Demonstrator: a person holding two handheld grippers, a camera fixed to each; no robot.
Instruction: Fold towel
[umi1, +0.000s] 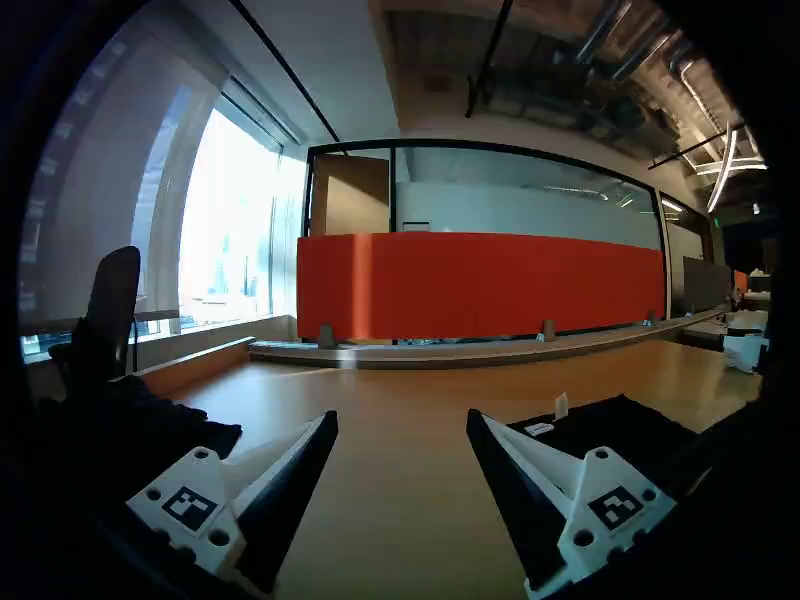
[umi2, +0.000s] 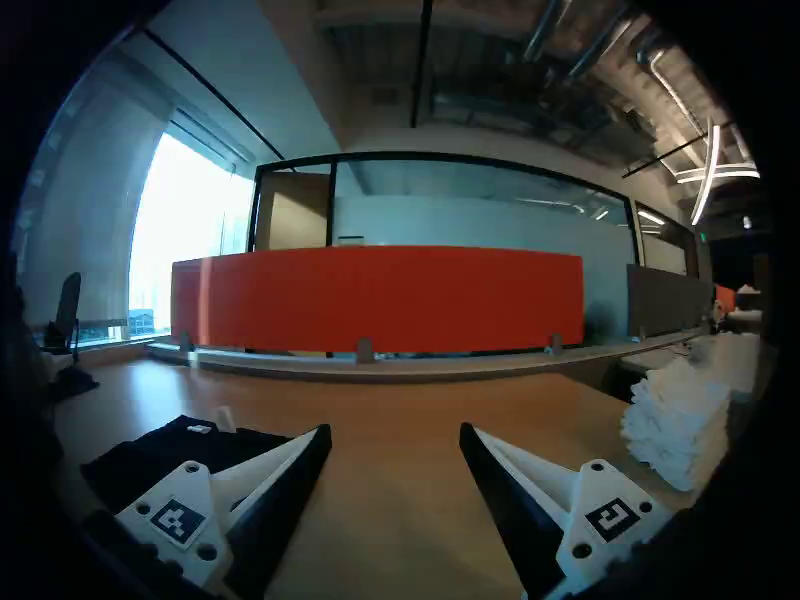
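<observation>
A black towel (umi1: 620, 425) with a small white tag lies flat on the wooden table (umi1: 400, 420), behind the right finger in the left gripper view. The same black towel (umi2: 185, 450) shows at the lower left of the right gripper view, partly behind that gripper's left finger. My left gripper (umi1: 402, 425) is open over bare wood, nothing between its fingers. My right gripper (umi2: 395, 440) is open too, low above the table (umi2: 400, 420), with the towel just to its left. More dark cloth (umi1: 140, 420) lies at the left of the left gripper view.
A stack of white folded towels (umi2: 680, 425) stands at the right of the table. An orange divider panel (umi2: 380, 300) runs along the table's far edge. A black chair (umi1: 105, 320) stands by the bright window on the left. More white items (umi1: 745, 345) lie far right.
</observation>
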